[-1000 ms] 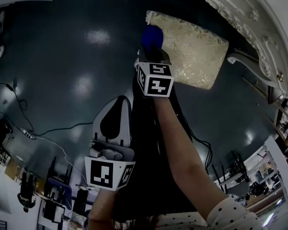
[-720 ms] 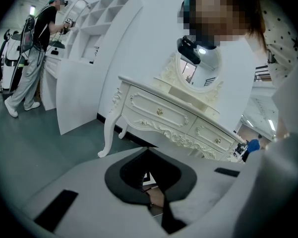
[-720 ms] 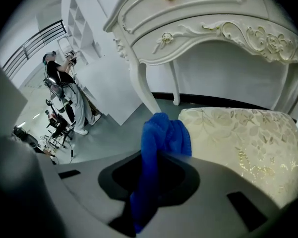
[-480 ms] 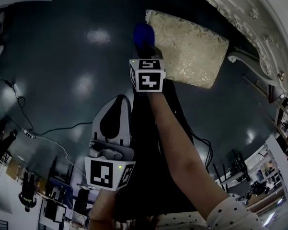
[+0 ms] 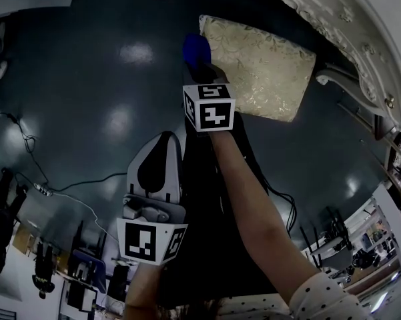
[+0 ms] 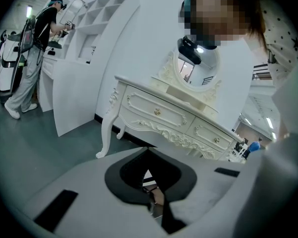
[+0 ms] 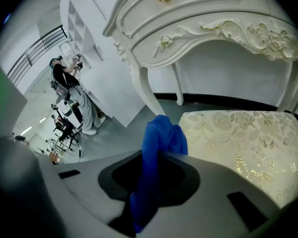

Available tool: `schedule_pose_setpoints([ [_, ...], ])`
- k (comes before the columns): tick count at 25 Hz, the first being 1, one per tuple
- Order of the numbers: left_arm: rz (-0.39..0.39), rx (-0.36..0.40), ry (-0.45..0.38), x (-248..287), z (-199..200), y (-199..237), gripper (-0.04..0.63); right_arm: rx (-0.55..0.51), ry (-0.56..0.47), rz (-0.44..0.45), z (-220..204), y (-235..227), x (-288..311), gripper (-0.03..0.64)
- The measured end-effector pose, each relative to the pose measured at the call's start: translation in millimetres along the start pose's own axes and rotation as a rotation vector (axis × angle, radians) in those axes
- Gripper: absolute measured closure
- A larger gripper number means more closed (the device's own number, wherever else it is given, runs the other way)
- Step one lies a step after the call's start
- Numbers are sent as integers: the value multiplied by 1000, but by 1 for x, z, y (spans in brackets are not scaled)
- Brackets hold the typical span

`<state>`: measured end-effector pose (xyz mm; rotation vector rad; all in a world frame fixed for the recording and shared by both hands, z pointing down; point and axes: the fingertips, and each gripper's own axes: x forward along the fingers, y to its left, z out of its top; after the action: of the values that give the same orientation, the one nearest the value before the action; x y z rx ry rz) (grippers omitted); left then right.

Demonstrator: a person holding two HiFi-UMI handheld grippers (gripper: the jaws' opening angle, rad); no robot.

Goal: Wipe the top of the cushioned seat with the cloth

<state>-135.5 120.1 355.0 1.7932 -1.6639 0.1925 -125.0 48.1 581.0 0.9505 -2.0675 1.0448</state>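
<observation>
- Dark glossy floor [image 5: 87,79] spreads below, and a white carved dressing table [image 7: 203,29] stands at 1 o'clock in the head view.
- Right gripper [image 7: 151,182] is clamped on the blue cloth [image 7: 161,133], which bunches out past its jaws.
- The cloth looks soft, light and floppy, so a pinch on a gathered fold suits it.
- Cushioned seat [image 5: 267,65] lies at the cloth's 3 o'clock; whether they touch is unclear. Its padded brocade top should yield.
- Left gripper [image 6: 149,192], jaws together on nothing, hangs at 7 o'clock.

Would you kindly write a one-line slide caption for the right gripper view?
Right gripper shut on a blue cloth beside the cushioned seat, a white dressing table behind.
</observation>
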Motion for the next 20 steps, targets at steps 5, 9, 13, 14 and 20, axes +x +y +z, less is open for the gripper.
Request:
schedule_pose_setpoints([
  [5, -40, 21, 11, 11, 4, -9, 600, -17, -141, 58, 20, -6, -59, 535],
  [9, -89, 46, 37, 21, 4, -21, 600, 49, -216, -4, 17, -45, -123, 535],
  [13, -139, 76, 63, 34, 6, -36, 600, 92, -237, -153, 1, -104, -177, 535],
  [14, -154, 84, 72, 37, 6, -41, 600, 103, -238, -195, -6, -121, -189, 535],
  [20, -235, 131, 124, 54, -1, -64, 600, 174, -185, -506, -61, -238, -243, 535],
])
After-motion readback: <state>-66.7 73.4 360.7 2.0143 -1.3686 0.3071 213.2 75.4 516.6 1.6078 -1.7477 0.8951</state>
